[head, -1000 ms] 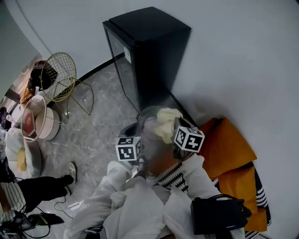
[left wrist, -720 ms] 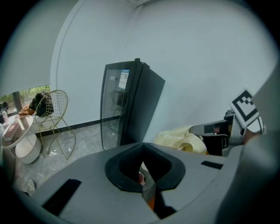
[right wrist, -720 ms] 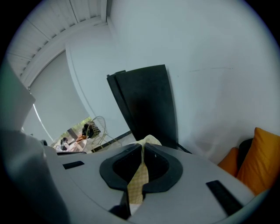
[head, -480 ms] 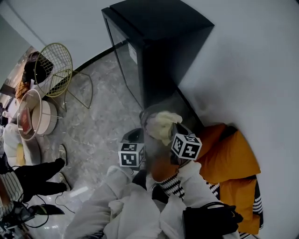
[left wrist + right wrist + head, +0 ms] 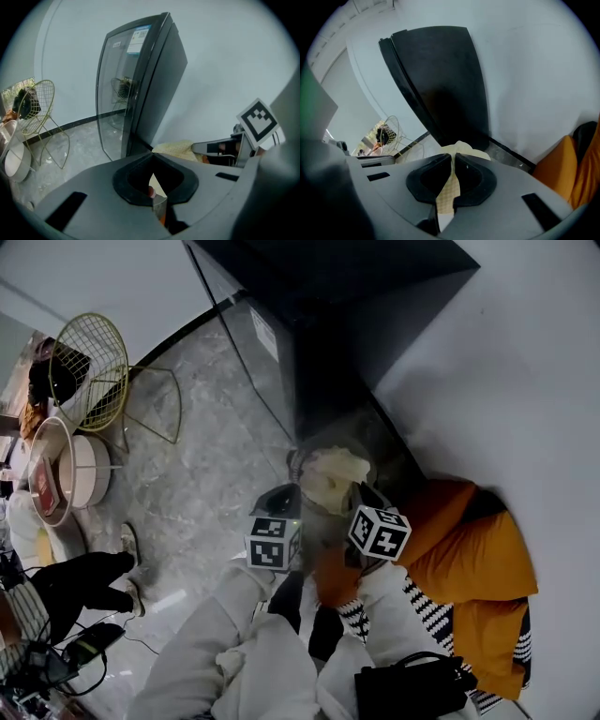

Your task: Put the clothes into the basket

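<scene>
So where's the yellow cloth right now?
In the head view, the yellow cloth is mid-picture, pinched in the right gripper, right by the black fridge and left of the orange cushion.

Holds left gripper [image 5: 280, 499] at 9 o'clock of right gripper [image 5: 362, 495], side by side near the middle of the head view. Aims both toward 12 o'clock, tilted downward. Pinches each pair of jaws together on pale yellow cloth [image 5: 446, 192]. Brings white sleeves [image 5: 225, 610] in from 6 o'clock.
</scene>
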